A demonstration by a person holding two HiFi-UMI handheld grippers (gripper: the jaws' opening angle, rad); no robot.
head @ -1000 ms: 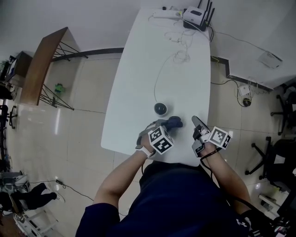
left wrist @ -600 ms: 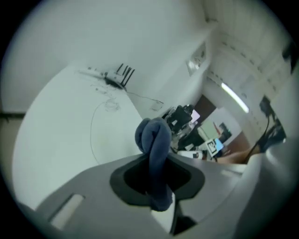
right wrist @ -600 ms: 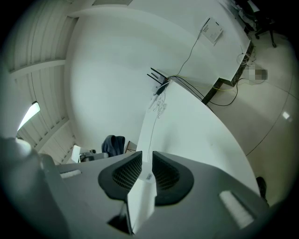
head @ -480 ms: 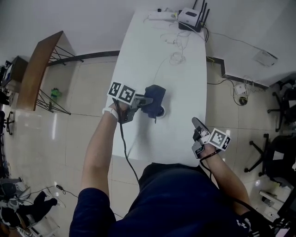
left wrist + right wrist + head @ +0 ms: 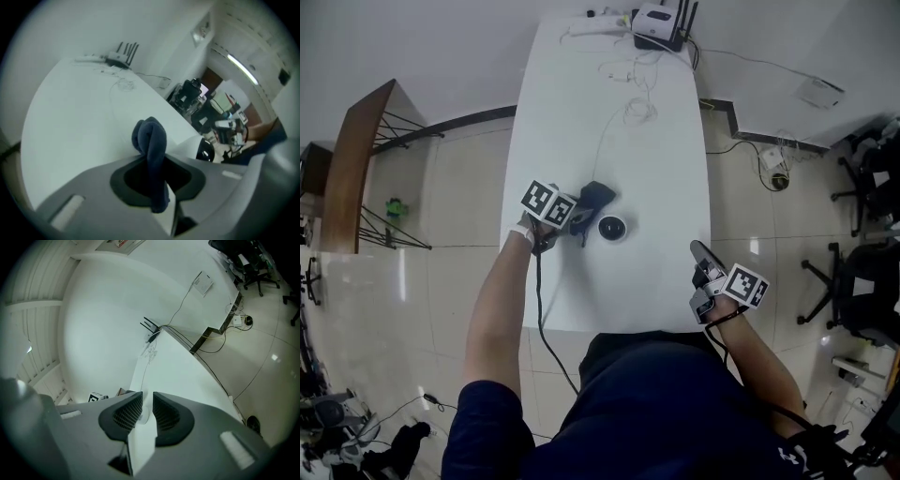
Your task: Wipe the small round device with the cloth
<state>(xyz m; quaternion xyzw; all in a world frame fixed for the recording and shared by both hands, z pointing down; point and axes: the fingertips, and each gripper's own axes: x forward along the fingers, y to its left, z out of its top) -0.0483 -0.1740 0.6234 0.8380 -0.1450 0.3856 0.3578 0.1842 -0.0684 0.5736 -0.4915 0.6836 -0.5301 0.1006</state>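
Observation:
In the head view the small round device (image 5: 612, 228), white with a dark top, sits on the white table (image 5: 666, 169), a thin white cable running from it toward the far end. My left gripper (image 5: 581, 208) is just left of it, shut on a dark blue cloth (image 5: 598, 195) bunched close beside the device. In the left gripper view the cloth (image 5: 151, 140) hangs pinched between the jaws and the device (image 5: 205, 149) shows to the right. My right gripper (image 5: 697, 248) rests at the table's near right edge; its jaws (image 5: 146, 408) stand a narrow gap apart, empty.
A router (image 5: 654, 17) with antennas, a power strip (image 5: 595, 16) and coiled white cables (image 5: 639, 111) lie at the table's far end. A wooden side table (image 5: 352, 155) stands on the floor at left, office chairs (image 5: 872, 178) at right.
My left gripper carried the cloth from the near table edge up over the device, then drew it off to the left, uncovering the device. The right gripper stayed at the near right edge.

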